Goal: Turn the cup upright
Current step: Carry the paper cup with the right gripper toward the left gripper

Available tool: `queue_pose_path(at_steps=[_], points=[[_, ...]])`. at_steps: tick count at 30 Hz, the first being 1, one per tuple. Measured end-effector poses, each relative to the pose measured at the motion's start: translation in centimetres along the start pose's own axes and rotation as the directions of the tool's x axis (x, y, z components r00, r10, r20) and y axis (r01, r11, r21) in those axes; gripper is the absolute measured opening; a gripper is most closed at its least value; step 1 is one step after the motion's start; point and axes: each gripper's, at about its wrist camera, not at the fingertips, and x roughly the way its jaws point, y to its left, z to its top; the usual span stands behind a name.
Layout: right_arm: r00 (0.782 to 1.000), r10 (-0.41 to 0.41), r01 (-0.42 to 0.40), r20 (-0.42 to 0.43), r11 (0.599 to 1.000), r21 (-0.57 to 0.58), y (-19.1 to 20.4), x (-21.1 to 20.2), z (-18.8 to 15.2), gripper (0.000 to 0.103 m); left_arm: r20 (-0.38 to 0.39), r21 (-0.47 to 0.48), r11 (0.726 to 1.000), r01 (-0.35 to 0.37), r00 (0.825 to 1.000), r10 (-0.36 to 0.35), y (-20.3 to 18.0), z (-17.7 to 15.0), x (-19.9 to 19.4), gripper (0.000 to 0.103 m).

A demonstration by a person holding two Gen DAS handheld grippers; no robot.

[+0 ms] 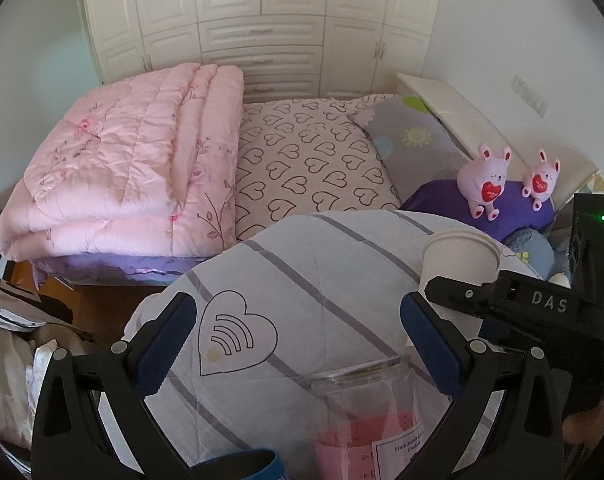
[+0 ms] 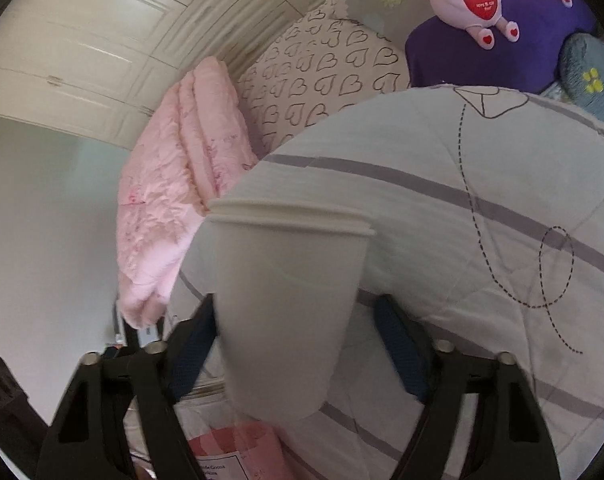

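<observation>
A white paper cup (image 2: 290, 300) stands between my right gripper's (image 2: 298, 336) blue-padded fingers, rim up. The left pad touches its side; the right pad stands apart from it, so the grip is unclear. The cup (image 1: 458, 264) also shows in the left wrist view at the right, with the right gripper's black finger (image 1: 502, 296) across its lower part. My left gripper (image 1: 298, 340) is open and empty above a grey-striped white quilt (image 1: 302, 280).
A clear glass jar (image 1: 366, 412) with pink contents sits just below the left gripper. A folded pink quilt (image 1: 122, 168), a heart-print pillow (image 1: 314, 160) and two pink bunny toys (image 1: 486, 180) on a purple cushion lie on the bed. White wardrobes stand behind.
</observation>
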Motion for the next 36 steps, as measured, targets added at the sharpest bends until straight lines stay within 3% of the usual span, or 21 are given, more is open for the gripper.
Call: queue_pose_path(at_steps=[2, 8, 14, 20, 27, 33, 36], points=[[0.999, 0.051, -0.051, -0.017, 0.999, 0.012, -0.3, -0.2, -0.1, 0.064, -0.003, -0.004, 1.000, 0.000, 1.000, 0.000, 0.2, -0.1, -0.2, 0.103], [0.998, 0.064, -0.064, 0.013, 0.998, -0.029, -0.1, -1.7, -0.7, 0.064, -0.004, -0.009, 1.000, 0.004, 1.000, -0.004, 0.2, -0.7, -1.6, 0.103], [0.991, 0.027, -0.009, 0.130, 0.991, -0.136, 1.1, -6.9, -3.2, 0.064, 0.021, -0.011, 0.999, 0.034, 0.999, -0.034, -0.2, -2.1, -5.4, 0.103], [0.974, -0.012, 0.058, 0.228, 0.979, -0.193, 0.8, -13.0, -8.5, 0.064, 0.051, 0.039, 0.997, 0.060, 0.997, -0.062, -1.7, -5.7, -10.8, 0.103], [0.958, -0.028, 0.088, 0.284, 0.976, -0.199, -1.6, -17.0, -15.3, 0.064, 0.084, 0.084, 0.992, 0.093, 0.991, -0.100, -3.5, -11.5, -16.0, 0.103], [0.973, -0.010, 0.052, 0.231, 0.982, -0.180, -4.1, -17.1, -19.8, 0.064, 0.025, 0.134, 0.985, 0.110, 0.993, -0.115, -5.3, -16.1, -17.1, 0.103], [0.989, 0.025, -0.006, 0.148, 0.992, -0.124, -5.8, -16.0, -21.1, 0.064, 0.012, 0.162, 0.983, 0.089, 0.996, -0.092, -5.9, -18.1, -17.5, 0.103]])
